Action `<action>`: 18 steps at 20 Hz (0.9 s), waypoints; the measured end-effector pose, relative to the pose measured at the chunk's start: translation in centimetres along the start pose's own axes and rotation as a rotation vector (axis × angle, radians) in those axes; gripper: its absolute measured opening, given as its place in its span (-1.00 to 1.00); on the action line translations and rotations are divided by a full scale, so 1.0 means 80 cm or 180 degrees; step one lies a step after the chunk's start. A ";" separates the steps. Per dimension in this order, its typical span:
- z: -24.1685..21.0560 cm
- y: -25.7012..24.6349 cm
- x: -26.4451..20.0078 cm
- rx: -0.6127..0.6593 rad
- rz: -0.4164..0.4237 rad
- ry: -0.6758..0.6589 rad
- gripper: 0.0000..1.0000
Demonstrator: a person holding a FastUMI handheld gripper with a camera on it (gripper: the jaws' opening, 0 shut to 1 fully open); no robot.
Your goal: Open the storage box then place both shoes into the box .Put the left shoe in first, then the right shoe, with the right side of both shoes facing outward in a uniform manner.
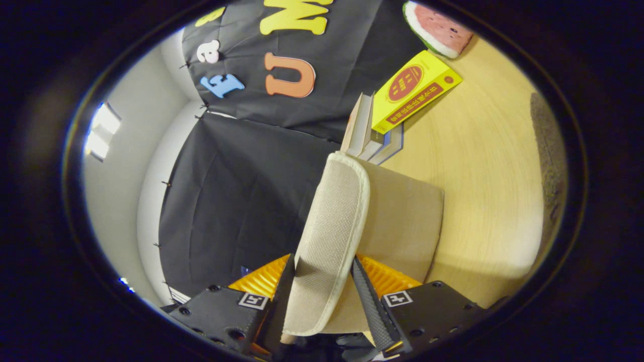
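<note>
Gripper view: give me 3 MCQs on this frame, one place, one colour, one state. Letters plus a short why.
1. Where is the stack of books?
A. Beyond the storage box, next to the black cloth wall
B. Between the tool's fingers
C. On top of the watermelon slice

2. What colour is the cover of the book lying on the stack?
A. Blue
B. Yellow
C. Green

3. What is the tool doing?
A. Open over the bare table
B. Shut on the beige fabric lid flap
C. Shut on the yellow book

Answers:
1 A: the stack sits on the wooden table past the storage box, by the cloth.
2 B: the cover is yellow with a red round mark.
3 B: the lid flap runs between the two fingers and both press on it.
</note>
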State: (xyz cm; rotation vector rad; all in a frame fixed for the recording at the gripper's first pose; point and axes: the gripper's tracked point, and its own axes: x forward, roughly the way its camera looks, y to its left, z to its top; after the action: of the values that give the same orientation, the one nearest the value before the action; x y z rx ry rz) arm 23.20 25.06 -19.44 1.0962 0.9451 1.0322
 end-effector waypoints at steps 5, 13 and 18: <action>0.006 0.002 -0.007 0.0011 -0.0154 -0.0013 -0.11; 0.014 0.011 -0.023 0.0108 -0.0429 -0.0021 -0.61; 0.024 0.058 -0.035 -0.0007 -0.0450 -0.0129 -0.92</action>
State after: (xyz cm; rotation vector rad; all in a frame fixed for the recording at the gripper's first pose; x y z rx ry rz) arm 23.51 22.53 -14.30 1.0297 0.9743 0.8922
